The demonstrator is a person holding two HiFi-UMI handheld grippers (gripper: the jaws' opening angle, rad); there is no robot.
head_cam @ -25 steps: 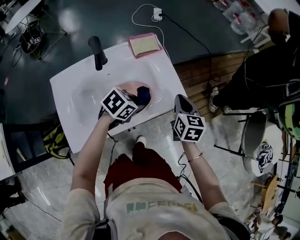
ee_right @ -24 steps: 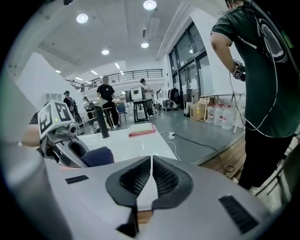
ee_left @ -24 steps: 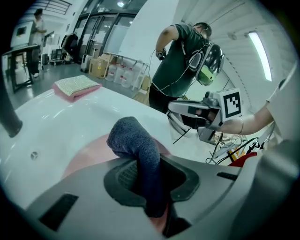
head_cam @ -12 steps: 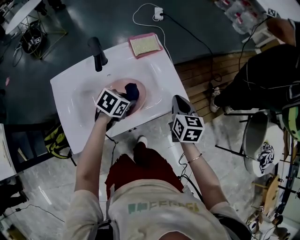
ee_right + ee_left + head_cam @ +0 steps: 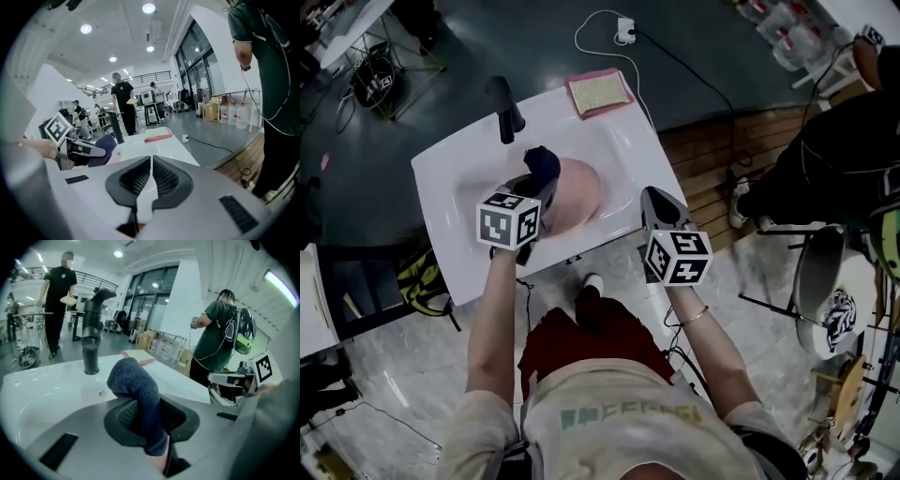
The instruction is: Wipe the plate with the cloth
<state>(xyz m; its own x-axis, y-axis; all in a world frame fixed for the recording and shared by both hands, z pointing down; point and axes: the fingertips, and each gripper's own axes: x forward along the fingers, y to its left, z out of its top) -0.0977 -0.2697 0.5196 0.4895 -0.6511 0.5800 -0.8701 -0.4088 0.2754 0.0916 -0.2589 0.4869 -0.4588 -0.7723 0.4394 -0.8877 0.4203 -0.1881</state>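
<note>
Head view, looking down on a white sink [image 5: 455, 183]. Your left gripper [image 5: 151, 418] is clamped on the dark blue cloth [image 5: 136, 385]. A fold of the cloth runs down between the two pads, and the rest bulges out rounded beyond the jaw tips. From above, the cloth sits over the far left edge of the pink plate [image 5: 581, 195], near the black faucet [image 5: 506, 111]. No view shows whether the cloth touches the plate. The plate lies flat in the sink bowl, just right of the left gripper's marker cube.

Your right gripper [image 5: 151, 180] has its jaws pressed together with nothing between them. Only a thin line of the white surface shows where the pads meet. It is held over the near right rim of the sink, apart from the plate and to its right.

A yellowish pad on a pink backing [image 5: 600, 92] rests on the far right corner of the sink. Beyond it, a white cable runs across the dark floor to a socket [image 5: 625, 28].
</note>
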